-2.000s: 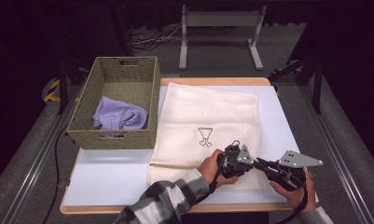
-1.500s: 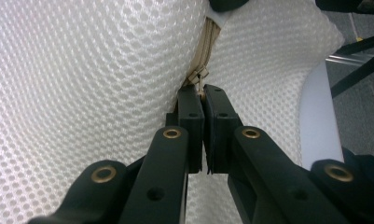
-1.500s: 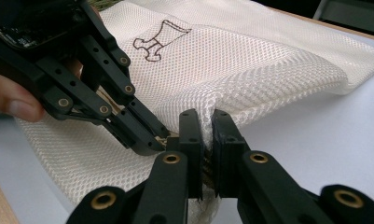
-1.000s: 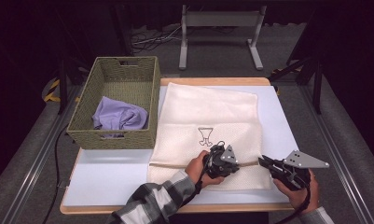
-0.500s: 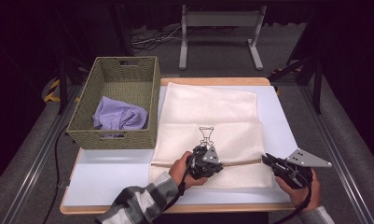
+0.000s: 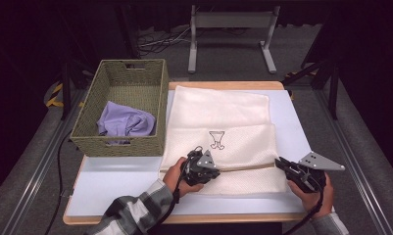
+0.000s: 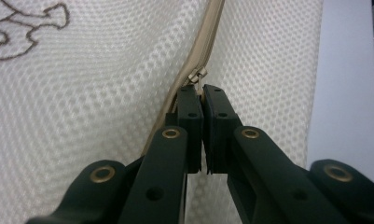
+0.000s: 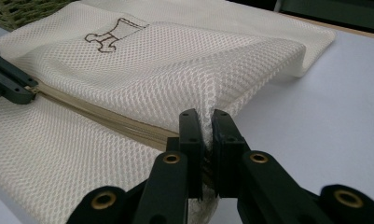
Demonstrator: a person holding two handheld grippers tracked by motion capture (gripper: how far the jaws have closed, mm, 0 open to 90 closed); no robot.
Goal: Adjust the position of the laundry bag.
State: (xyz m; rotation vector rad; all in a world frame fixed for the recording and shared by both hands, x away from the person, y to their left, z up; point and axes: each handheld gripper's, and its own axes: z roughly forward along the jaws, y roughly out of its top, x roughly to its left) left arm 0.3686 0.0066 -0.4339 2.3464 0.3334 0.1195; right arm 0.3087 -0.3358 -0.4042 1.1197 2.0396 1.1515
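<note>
- Dark surroundings frame a pale tabletop (image 6: 115,186); a woven basket (image 6: 119,142) at its left edge holds a lilac cloth (image 6: 125,122).
- My left claw (image 7: 202,95) is clenched on the zipper pull (image 7: 197,74) of the white mesh laundry bag (image 6: 223,132), which lies flat mid-tabletop, just beside the basket.
- My right claw (image 8: 208,122) is clamped on a pinch of mesh at the bag's right end, close to where the zipper (image 8: 105,119) finishes, and anchors it.
- Change noted: over the last two seconds the left claw has travelled leftward along the zipper line, away from the right claw, which kept its place.
- Assessment: the pull has covered most of the seam and nears the bag's left edge. I cannot tell whether the teeth behind it are parted, so whether this stroke opens or closes the bag stays unconfirmed.
</note>
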